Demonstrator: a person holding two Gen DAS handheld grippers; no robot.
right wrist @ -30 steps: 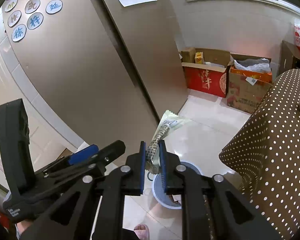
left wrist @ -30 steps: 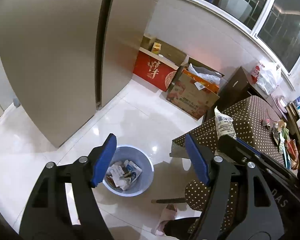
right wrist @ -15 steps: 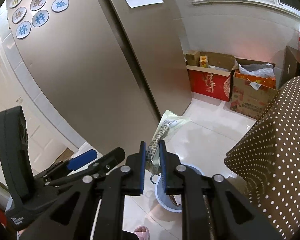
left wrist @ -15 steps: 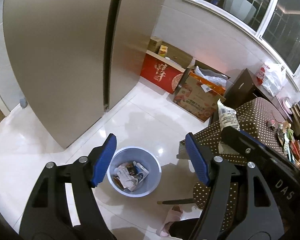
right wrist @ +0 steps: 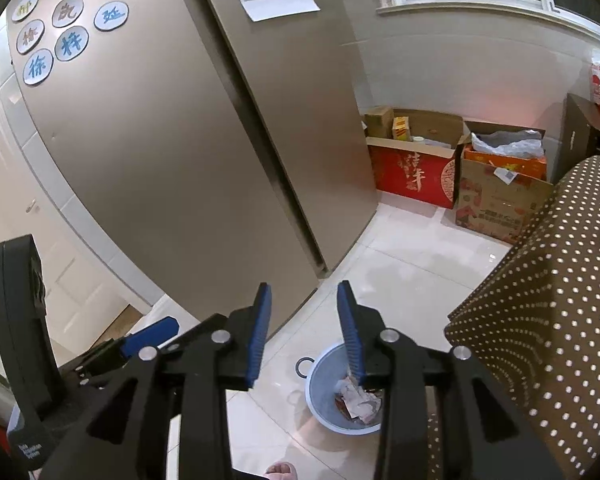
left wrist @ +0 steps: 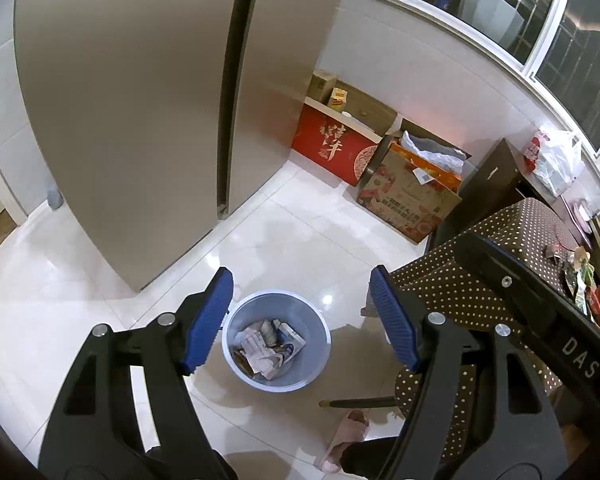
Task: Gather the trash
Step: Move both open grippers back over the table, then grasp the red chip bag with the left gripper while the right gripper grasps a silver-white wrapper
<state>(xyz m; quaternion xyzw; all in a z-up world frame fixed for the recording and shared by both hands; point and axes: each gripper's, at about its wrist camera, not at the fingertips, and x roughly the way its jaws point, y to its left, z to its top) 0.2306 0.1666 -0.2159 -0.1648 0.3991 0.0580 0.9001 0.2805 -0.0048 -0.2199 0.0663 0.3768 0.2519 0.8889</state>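
Now my right tool (right wrist: 304, 334) jaws just opening, nothing between them; wrapper gone, I judge dropped into bin (left wrist: 276, 336) on floor below. Left tool (left wrist: 300, 320) released, empty. More trash (left wrist: 580, 276) waits on tabletop (left wrist: 512, 236).

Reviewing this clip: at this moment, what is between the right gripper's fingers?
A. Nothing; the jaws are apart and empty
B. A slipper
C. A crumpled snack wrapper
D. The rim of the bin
A. The right gripper has just been opening and only bare floor shows between its blue pads, above the blue bin that holds the trash.
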